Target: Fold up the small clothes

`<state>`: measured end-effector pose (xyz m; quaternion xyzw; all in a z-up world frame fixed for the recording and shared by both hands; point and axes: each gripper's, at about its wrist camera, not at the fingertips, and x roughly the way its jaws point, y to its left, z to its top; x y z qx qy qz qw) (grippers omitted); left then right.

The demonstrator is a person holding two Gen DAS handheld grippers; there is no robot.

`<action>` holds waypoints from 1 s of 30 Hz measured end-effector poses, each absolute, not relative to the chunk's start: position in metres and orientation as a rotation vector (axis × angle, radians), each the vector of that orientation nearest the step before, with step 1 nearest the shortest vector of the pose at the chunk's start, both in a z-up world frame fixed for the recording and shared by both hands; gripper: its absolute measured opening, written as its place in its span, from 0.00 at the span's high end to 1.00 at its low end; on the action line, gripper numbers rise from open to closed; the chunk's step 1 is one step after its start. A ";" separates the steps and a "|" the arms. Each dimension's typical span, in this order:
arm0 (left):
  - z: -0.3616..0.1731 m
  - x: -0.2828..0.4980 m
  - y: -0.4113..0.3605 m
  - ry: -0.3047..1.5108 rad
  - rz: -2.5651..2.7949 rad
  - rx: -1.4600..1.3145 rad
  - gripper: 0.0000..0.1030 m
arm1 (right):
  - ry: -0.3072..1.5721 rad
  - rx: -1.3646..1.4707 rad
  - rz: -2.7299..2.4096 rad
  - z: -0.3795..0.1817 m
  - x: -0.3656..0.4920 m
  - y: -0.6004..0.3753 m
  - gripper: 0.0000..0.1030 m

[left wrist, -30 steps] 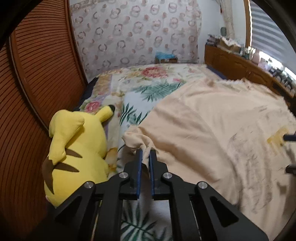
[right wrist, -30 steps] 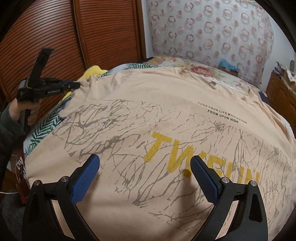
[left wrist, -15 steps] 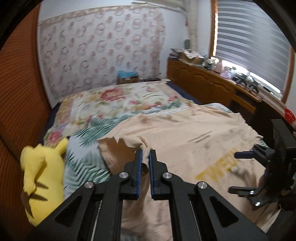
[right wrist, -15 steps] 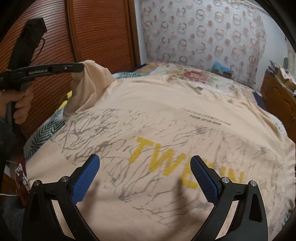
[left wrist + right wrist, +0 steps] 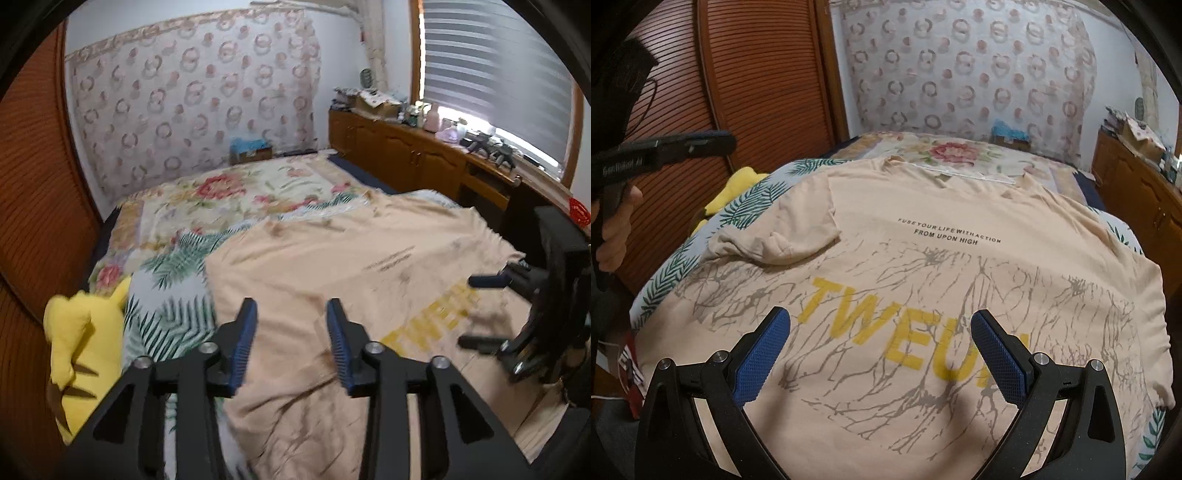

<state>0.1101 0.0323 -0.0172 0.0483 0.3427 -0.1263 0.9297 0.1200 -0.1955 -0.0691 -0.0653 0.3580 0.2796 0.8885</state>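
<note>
A peach T-shirt (image 5: 960,258) with yellow letters and grey crackle print lies spread face up on the bed; it also shows in the left wrist view (image 5: 332,266). Its left sleeve (image 5: 798,229) is folded inward onto the chest. My left gripper (image 5: 290,314) is open and empty, above the shirt's left side; it also shows in the right wrist view (image 5: 665,151), raised at the far left. My right gripper (image 5: 879,325) is open and empty over the shirt's lower hem; it shows in the left wrist view (image 5: 480,310) at the right.
A yellow plush toy (image 5: 81,347) lies at the bed's left edge beside the wooden slatted doors (image 5: 757,74). The floral bedspread (image 5: 236,195) extends beyond the shirt. A wooden cabinet (image 5: 424,158) with clutter runs along the right under the window.
My left gripper, earlier shut on the sleeve, carried it up and inward, then opened and let it go; the sleeve now lies folded on the shirt. The right gripper stayed open.
</note>
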 end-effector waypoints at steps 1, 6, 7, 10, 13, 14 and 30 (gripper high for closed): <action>-0.023 0.109 0.041 0.713 -0.247 0.087 0.59 | 0.743 -0.137 0.584 -0.069 0.120 -0.195 0.03; -0.060 0.108 0.083 0.780 -0.156 0.043 0.52 | 0.744 -0.142 0.625 -0.067 0.121 -0.186 0.18; -0.069 0.108 0.093 0.799 -0.141 0.024 0.51 | 0.744 -0.145 0.635 -0.066 0.121 -0.183 0.24; -0.089 0.109 0.110 0.834 -0.096 -0.001 0.51 | 0.738 -0.170 0.656 -0.063 0.123 -0.172 0.29; -0.100 0.111 0.119 0.853 -0.068 -0.005 0.51 | 0.730 -0.198 0.678 -0.058 0.127 -0.158 0.33; -0.103 0.111 0.122 0.857 -0.064 -0.011 0.51 | 0.727 -0.205 0.684 -0.057 0.129 -0.153 0.34; -0.116 0.117 0.127 0.881 -0.068 -0.014 0.46 | 0.869 -0.255 0.779 -0.082 0.187 -0.062 0.68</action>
